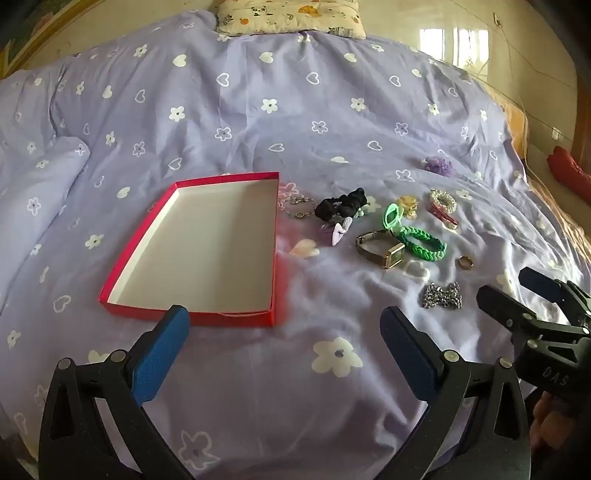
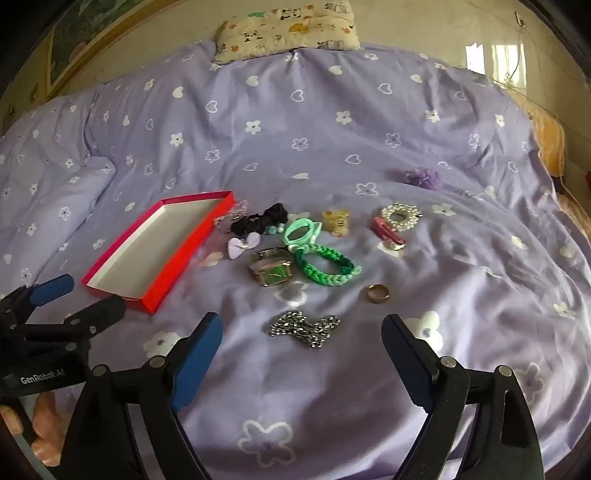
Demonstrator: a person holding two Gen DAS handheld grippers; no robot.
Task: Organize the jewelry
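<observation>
Two claws: both over the near part of the bed, angled down at the quilt, nothing between the pads of either.
Left claw (image 1: 284, 325): jaws spread wide, empty; its left pad sits just before the near rim of the red box.
Right claw (image 2: 303, 332): jaws apart, empty; silver chain lies on the quilt just ahead, between the pad lines, not touched.
Red box (image 1: 110, 295): shallow, white inside, nothing in it; left of the jewelry, toward the bed's left side.
Silver chain (image 2: 304, 328): bunched, nearest piece to the near edge.
Ring (image 2: 377, 292): right of the chain, alone.
Watch (image 2: 271, 271): square face, touching the green braided band (image 2: 328, 269).
Light green loop (image 2: 299, 230): just behind the braid.
Black scrunchie (image 2: 260, 219): near the box's far right corner; lilac bow (image 2: 243, 245) just in front.
Pearl ring (image 2: 400, 216): right side, red clip (image 2: 388, 230) beside it.
Purple scrunchie (image 2: 423, 177): farthest out, apart from the rest.
Bed (image 2: 332, 129): lilac quilt, white flowers and hearts; pillow (image 2: 288, 29) at the head edge.
</observation>
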